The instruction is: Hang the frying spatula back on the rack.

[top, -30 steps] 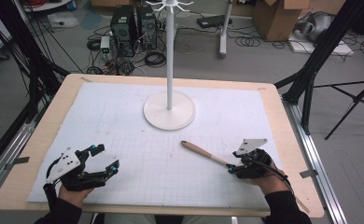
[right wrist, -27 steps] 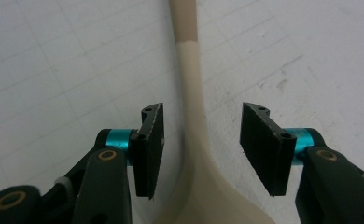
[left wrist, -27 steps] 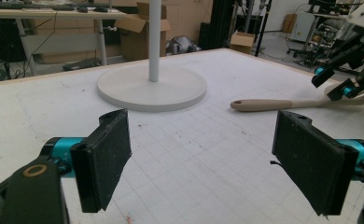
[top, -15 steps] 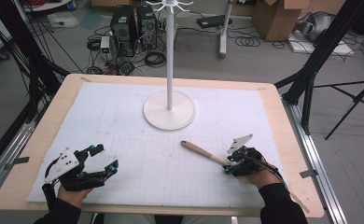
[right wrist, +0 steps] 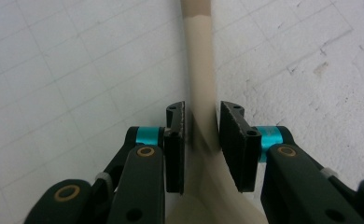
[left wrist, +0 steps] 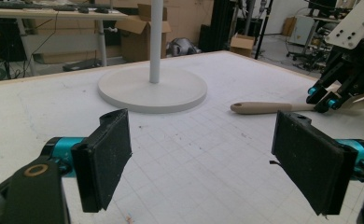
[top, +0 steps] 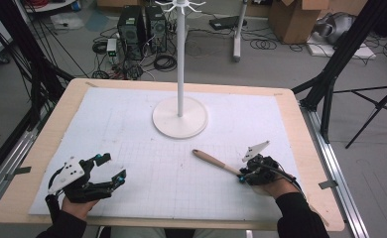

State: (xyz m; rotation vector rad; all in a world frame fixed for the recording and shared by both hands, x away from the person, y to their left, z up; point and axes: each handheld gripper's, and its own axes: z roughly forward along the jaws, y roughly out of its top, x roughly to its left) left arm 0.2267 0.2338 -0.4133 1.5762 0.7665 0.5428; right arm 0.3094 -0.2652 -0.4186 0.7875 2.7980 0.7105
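Your right gripper [top: 242, 176] sits at the near right of the desk [top: 47, 144], low over the white gridded mat [top: 132, 124], with the handle of a wooden spatula [top: 216, 162] running between its jaws. Those jaws have just been closing, and in the right gripper view [right wrist: 201, 126] the two black pads stand close on either side of the handle's neck, where it starts to widen toward the blade; the left pad looks to be against the wood, while a sliver of gap may remain at the right pad, so you cannot call it a firm clamp from these views. The spatula lies flat on the mat, its rounded handle end pointing away from your right hand toward the middle of the desk, well short of the white stand [top: 180, 116] whose round base rests at the far centre with its pole rising straight up. In the left gripper view the spatula [left wrist: 264, 108] lies to the right of that stand's base [left wrist: 152, 88], with your right gripper [left wrist: 327, 100] at its far end. Your left gripper [top: 108, 168] rests at the near left corner of the mat, well apart from the spatula, its jaws spread wide with nothing between them; the left gripper view [left wrist: 203, 163] shows bare grid between the two pads.
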